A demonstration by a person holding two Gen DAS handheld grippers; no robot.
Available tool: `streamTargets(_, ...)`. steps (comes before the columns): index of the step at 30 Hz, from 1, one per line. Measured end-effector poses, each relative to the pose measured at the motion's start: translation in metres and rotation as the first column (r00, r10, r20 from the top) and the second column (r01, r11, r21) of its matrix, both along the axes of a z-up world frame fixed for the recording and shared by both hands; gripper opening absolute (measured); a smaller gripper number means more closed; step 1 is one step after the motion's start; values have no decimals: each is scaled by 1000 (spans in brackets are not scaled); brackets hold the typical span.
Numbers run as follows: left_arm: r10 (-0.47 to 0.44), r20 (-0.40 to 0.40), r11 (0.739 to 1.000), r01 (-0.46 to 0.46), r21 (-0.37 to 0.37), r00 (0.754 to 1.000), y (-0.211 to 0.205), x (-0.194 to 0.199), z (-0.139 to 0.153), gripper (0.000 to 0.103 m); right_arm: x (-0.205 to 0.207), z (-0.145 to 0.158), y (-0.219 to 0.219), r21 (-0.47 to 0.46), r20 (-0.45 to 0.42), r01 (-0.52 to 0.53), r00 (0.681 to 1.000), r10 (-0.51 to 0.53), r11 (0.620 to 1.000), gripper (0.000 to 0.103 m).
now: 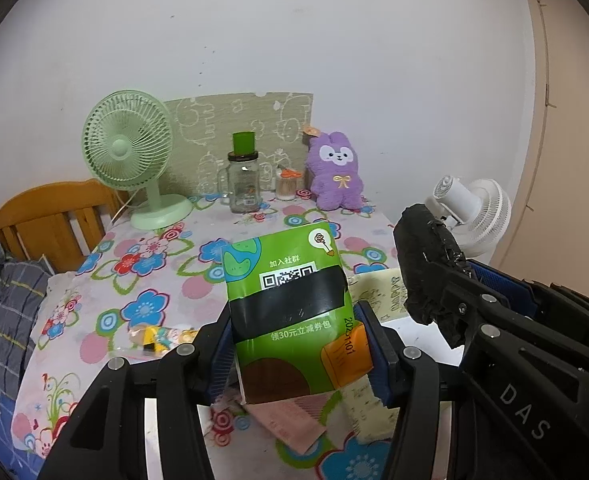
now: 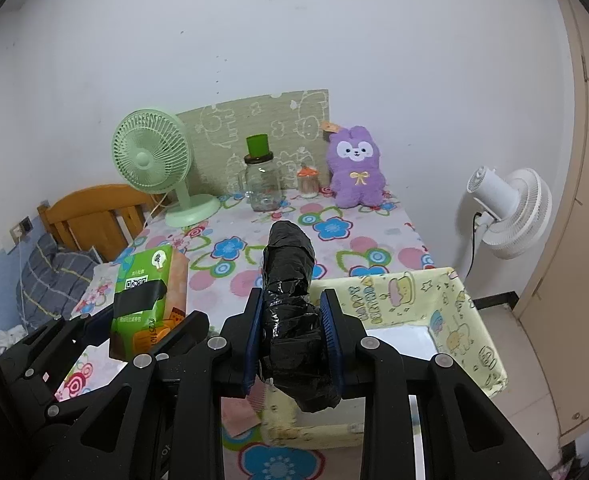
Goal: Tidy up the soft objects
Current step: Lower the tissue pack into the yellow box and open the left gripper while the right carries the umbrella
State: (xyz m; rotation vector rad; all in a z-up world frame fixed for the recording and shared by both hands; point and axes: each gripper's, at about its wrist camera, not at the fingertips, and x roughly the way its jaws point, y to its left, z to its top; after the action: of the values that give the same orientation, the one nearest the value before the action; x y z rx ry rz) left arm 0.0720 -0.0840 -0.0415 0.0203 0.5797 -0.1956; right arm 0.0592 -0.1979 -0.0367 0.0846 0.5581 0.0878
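My left gripper [image 1: 298, 344] is shut on a green tissue pack [image 1: 290, 304] with a black tape band, held above the flowered table. The pack [image 2: 142, 296] and the left gripper [image 2: 134, 332] also show at the left of the right wrist view. My right gripper [image 2: 294, 344] is shut on a black crumpled roll [image 2: 290, 304], held upright over the near edge of a yellow fabric box [image 2: 454, 312]. That roll [image 1: 426, 268] appears at the right of the left wrist view. A purple plush rabbit [image 2: 356, 168] sits upright at the table's back.
A green desk fan [image 2: 154, 160], a glass jar with a green lid [image 2: 260, 176] and a small cup [image 2: 308, 182] stand at the back. A white fan [image 2: 510, 212] stands right of the table, a wooden bed frame [image 2: 94, 216] to the left. A small wrapped packet [image 1: 162, 340] lies on the floral tablecloth [image 2: 234, 248].
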Motion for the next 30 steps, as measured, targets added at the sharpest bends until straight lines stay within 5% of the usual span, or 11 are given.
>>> streamTargets(30,-159,-102,986,164,41,982,-88,44,-42,58,31,-46,-84,-2,-91,163,982,-163,987,31)
